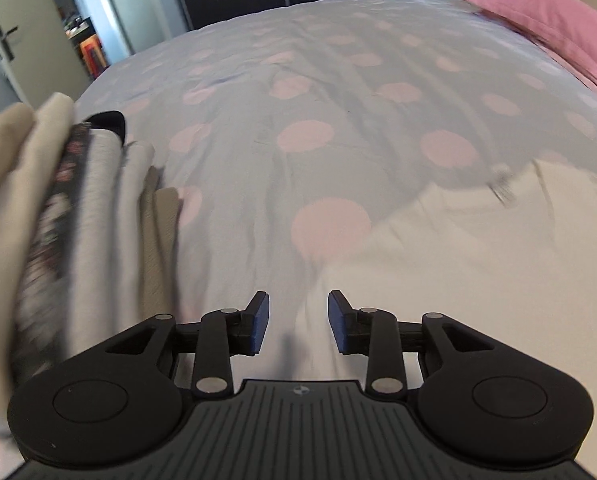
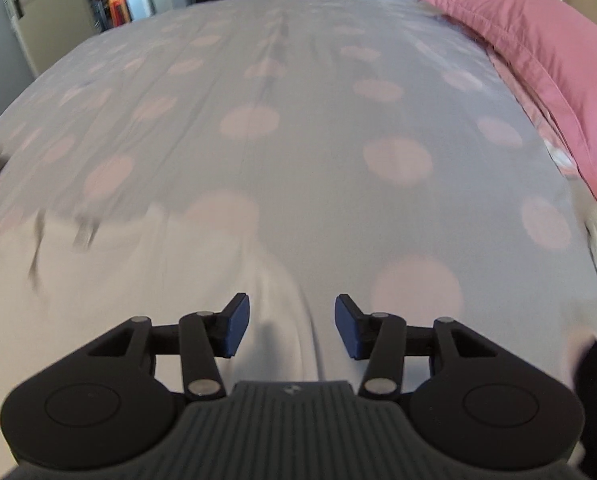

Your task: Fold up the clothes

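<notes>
a: ok, quick one. both grippers tilt down over the bed [image 1: 298, 80], the one with the pink-dotted cover. left gripper [image 1: 298, 322] has its fingers spread, nothing between the pads. right gripper [image 2: 292, 326] same, spread a bit wider, also empty.

b: where's the garment?

a: white garment [image 1: 478, 248] lies flat on the cover, its near part running under both grippers. in the left view it fills the lower right, in the right view the lower left [image 2: 118, 264], with a raised crease running up right between the right gripper's fingers. blurry, can't tell what kind of clothing it is.

b: and the stack?

a: folded pile [image 1: 90, 200] at the left edge of the left view, greys, beige, one dark patterned piece. pink pillow [image 2: 538, 60] far right.

b: so the step?

a: my guess is getting a new hold on the white piece for a fold. to do it well: go for an edge or corner, not the middle, pinch one layer only, both sides level so the fold line stays straight. watch that crease, flatten it or it gets folded in. and keep the left side away from the pile.
</notes>
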`<state>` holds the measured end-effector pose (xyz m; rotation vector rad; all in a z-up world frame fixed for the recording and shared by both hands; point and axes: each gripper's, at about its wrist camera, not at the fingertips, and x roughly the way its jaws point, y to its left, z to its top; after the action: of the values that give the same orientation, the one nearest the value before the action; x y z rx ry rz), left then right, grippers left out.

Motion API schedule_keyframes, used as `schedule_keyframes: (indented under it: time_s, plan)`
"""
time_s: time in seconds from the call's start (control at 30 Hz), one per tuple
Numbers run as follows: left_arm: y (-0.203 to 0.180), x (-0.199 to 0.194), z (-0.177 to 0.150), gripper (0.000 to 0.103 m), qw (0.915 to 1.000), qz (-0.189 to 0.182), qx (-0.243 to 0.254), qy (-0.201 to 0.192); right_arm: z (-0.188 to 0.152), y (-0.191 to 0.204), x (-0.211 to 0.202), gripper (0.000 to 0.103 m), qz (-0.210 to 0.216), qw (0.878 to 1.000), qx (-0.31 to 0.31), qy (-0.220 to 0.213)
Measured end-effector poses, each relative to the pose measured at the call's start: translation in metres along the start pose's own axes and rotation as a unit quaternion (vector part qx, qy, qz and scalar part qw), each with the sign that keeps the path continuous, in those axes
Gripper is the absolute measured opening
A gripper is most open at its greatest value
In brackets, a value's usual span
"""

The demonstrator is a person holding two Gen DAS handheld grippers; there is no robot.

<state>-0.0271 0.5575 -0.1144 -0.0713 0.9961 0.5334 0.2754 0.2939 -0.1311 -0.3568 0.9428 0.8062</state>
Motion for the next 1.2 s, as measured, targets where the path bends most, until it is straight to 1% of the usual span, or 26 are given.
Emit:
schedule_keyframes:
  time_s: [0.07, 0.2, 0.3, 0.4, 0.47, 0.57, 0.63, 0.7, 0.8, 0.87, 0.93, 0.97, 1.0, 1.03, 1.07, 1.1, 1.13, 1.2]
  plan:
    - [0.003, -0.026, -0.013, 0.042, 1.0, -0.006, 0.0, 0.002, -0.022, -0.007, -0.023, 0.049, -0.002, 1.0, 0.002, 0.009]
    - [0.007, -0.074, -0.043, 0.044, 0.9998, -0.015, 0.01, 0.004, -0.067, -0.025, -0.07, 0.047, -0.003, 0.999, 0.013, 0.04]
    - [0.009, -0.099, -0.066, 0.047, 0.9997, 0.006, 0.021, 0.01, -0.102, -0.037, -0.098, 0.046, -0.013, 0.997, 0.015, 0.07]
    - [0.012, -0.117, -0.087, 0.047, 0.9992, 0.025, 0.018, 0.025, -0.137, -0.05, -0.12, 0.045, -0.02, 0.994, 0.026, 0.1]
    - [0.015, -0.127, -0.101, 0.047, 0.9992, 0.023, 0.011, 0.031, -0.159, -0.06, -0.131, 0.045, -0.025, 0.992, 0.034, 0.116]
    - [0.026, -0.133, -0.127, 0.049, 0.9989, 0.016, -0.015, 0.042, -0.192, -0.079, -0.144, 0.045, -0.03, 0.989, 0.062, 0.13]
    - [0.036, -0.127, -0.145, 0.049, 0.9964, 0.006, -0.047, 0.07, -0.211, -0.094, -0.148, 0.045, -0.033, 0.986, 0.095, 0.13]
    - [0.045, -0.12, -0.163, 0.049, 0.993, 0.011, -0.069, 0.095, -0.22, -0.104, -0.148, 0.044, -0.033, 0.983, 0.114, 0.141]
    - [0.059, -0.115, -0.182, 0.049, 0.988, 0.03, -0.093, 0.12, -0.225, -0.109, -0.149, 0.044, -0.036, 0.984, 0.116, 0.133]
    - [0.068, -0.118, -0.19, 0.049, 0.9852, 0.04, -0.115, 0.121, -0.229, -0.111, -0.145, 0.042, -0.04, 0.982, 0.12, 0.142]
    - [0.078, -0.122, -0.196, 0.049, 0.9804, 0.047, -0.15, 0.119, -0.229, -0.11, -0.141, 0.04, -0.036, 0.982, 0.121, 0.142]
    - [0.083, -0.125, -0.199, 0.049, 0.9771, 0.043, -0.172, 0.117, -0.229, -0.109, -0.14, 0.035, -0.033, 0.982, 0.121, 0.14]
    - [0.087, -0.127, -0.201, 0.049, 0.9736, 0.038, -0.193, 0.116, -0.229, -0.106, -0.138, 0.025, -0.03, 0.983, 0.118, 0.14]
    - [0.091, -0.129, -0.203, 0.049, 0.9701, 0.032, -0.213, 0.113, -0.228, -0.103, -0.136, 0.018, -0.026, 0.983, 0.114, 0.141]
    - [0.094, -0.134, -0.206, 0.049, 0.9669, 0.027, -0.229, 0.11, -0.228, -0.098, -0.134, 0.006, -0.031, 0.984, 0.1, 0.144]
    - [0.095, -0.138, -0.208, 0.049, 0.9652, 0.025, -0.237, 0.106, -0.227, -0.092, -0.133, 0.003, -0.038, 0.985, 0.084, 0.147]
    - [0.094, -0.139, -0.209, 0.049, 0.9654, 0.026, -0.238, 0.104, -0.226, -0.089, -0.134, 0.003, -0.045, 0.985, 0.077, 0.146]
    - [0.091, -0.14, -0.209, 0.051, 0.9678, 0.031, -0.228, 0.102, -0.223, -0.085, -0.138, 0.003, -0.057, 0.986, 0.068, 0.141]
